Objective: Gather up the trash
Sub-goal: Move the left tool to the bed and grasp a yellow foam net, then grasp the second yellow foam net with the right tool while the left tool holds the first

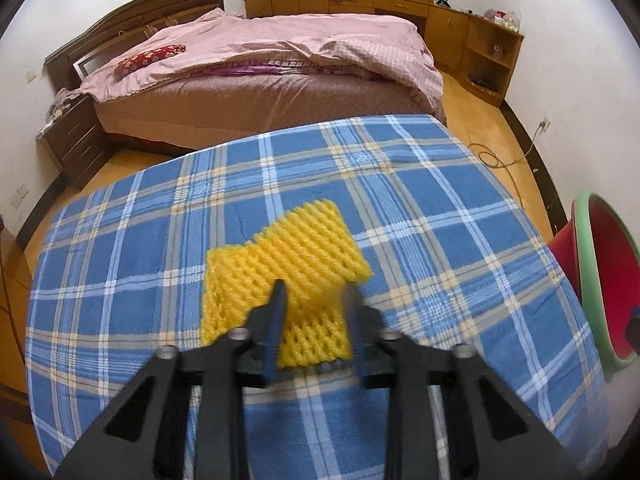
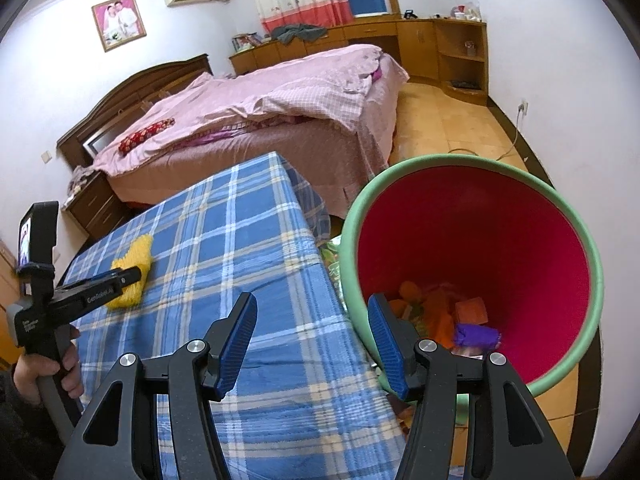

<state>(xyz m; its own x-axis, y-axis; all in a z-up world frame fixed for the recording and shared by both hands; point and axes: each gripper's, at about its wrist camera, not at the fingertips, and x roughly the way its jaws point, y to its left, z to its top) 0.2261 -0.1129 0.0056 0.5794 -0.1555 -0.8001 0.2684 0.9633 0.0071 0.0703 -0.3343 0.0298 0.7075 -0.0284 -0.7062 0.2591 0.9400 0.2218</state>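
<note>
Yellow foam fruit net (image 1: 298, 276) lies flat on the blue plaid tablecloth (image 1: 440, 240), long axis running diagonally away from the left gripper (image 1: 316, 292), whose narrowed jaws pinch its near end. Beside the table, the red bin (image 2: 472, 240) holds orange and purple scraps. The right gripper (image 2: 312, 320) hangs half-open, empty.

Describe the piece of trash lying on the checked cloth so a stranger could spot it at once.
Find the blue plaid cloth covering the table in front of the pink bed. On it lies a yellow foam mesh fruit sleeve, pinched between the left gripper fingers. It is the only object on the cloth, bright yellow with a netted texture.
</note>
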